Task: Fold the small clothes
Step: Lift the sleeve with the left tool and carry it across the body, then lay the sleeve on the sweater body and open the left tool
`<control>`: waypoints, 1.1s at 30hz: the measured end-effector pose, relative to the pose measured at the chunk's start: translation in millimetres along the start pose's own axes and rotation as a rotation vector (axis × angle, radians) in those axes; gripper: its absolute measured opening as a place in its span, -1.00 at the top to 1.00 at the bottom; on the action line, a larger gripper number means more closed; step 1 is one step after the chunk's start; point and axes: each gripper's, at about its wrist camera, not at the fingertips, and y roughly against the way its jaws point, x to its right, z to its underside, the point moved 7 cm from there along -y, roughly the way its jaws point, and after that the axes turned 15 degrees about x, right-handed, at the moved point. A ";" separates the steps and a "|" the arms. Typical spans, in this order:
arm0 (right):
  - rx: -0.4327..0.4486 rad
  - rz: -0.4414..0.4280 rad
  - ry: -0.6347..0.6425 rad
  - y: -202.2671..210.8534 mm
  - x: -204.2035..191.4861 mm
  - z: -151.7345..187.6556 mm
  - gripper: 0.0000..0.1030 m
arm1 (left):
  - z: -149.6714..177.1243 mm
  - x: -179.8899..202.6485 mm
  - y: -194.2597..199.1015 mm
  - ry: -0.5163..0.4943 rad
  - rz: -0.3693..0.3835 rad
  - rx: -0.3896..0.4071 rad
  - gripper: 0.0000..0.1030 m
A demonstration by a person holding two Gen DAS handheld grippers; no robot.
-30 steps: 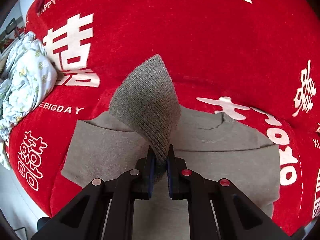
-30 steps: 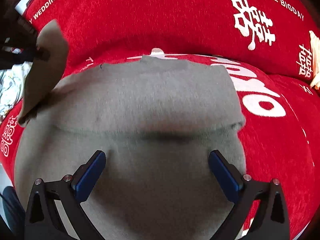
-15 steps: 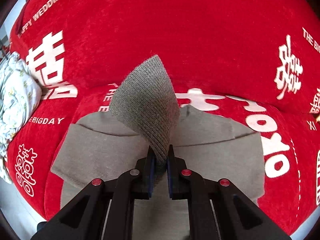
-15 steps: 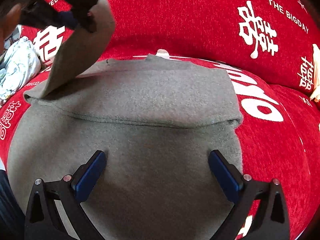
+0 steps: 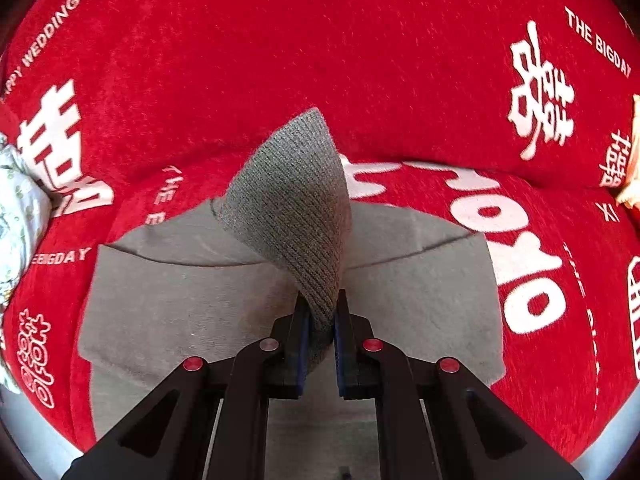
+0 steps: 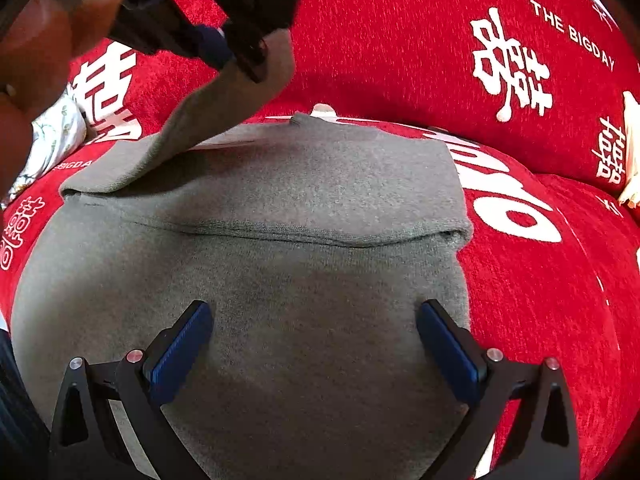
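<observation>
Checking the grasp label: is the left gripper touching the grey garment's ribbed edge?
Touching. The left wrist view shows the left gripper with both pads pressed on the ribbed edge of the grey garment, lifting it.

Grey ribbed-knit sweater (image 5: 288,208); red sofa cover (image 5: 320,60), white lettering; pale floral cloth (image 5: 16,216).

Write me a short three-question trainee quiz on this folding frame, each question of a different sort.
1. True or false: the left tool is shut on a ribbed part of the grey garment.
2. Multiple choice: the right tool is A) shut on the garment, B) open above the garment, C) out of view.
3. Fill in: the garment lies on a ____ cover with white lettering.

Key: 1 true; 2 B; 3 red.
</observation>
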 end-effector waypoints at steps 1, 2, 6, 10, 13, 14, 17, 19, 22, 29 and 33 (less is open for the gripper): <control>0.003 0.000 0.001 0.5 -0.4 0.4 -0.99 | 2.0 1.5 -1.7 -0.001 0.012 -0.005 0.78; 0.005 0.000 0.001 1.1 -0.8 0.8 -0.99 | 3.8 3.4 -3.6 0.000 0.031 -0.011 0.78; 0.011 0.001 0.002 2.4 -1.4 1.5 -0.99 | 11.0 15.1 -10.1 -0.013 0.121 -0.033 0.78; 0.017 0.004 0.007 2.8 -2.1 2.4 -0.99 | 13.4 29.3 -13.4 -0.030 0.190 -0.039 0.78; 0.024 0.000 0.007 3.5 -2.9 3.3 -0.99 | 16.5 39.1 -18.3 -0.055 0.223 -0.051 0.78; 0.024 -0.002 0.005 3.4 -2.6 3.4 -0.99 | 18.1 41.1 -20.8 -0.064 0.222 -0.055 0.78; 0.028 -0.006 0.004 4.1 -2.2 4.3 -0.99 | 24.0 44.8 -28.3 -0.075 0.230 -0.075 0.78; 0.030 -0.007 0.006 4.2 -1.8 4.7 -0.99 | 29.6 46.9 -33.5 -0.070 0.248 -0.094 0.77; 0.033 -0.009 0.006 4.5 -1.3 5.1 -0.99 | 36.1 50.6 -37.7 -0.086 0.263 -0.108 0.76; 0.036 -0.011 0.009 5.8 0.2 6.2 -0.99 | 36.9 46.9 -39.2 -0.035 0.316 -0.094 -0.67; 0.036 -0.021 0.005 7.3 1.8 5.7 -0.99 | 31.4 34.3 -29.1 0.011 0.376 -0.082 -0.67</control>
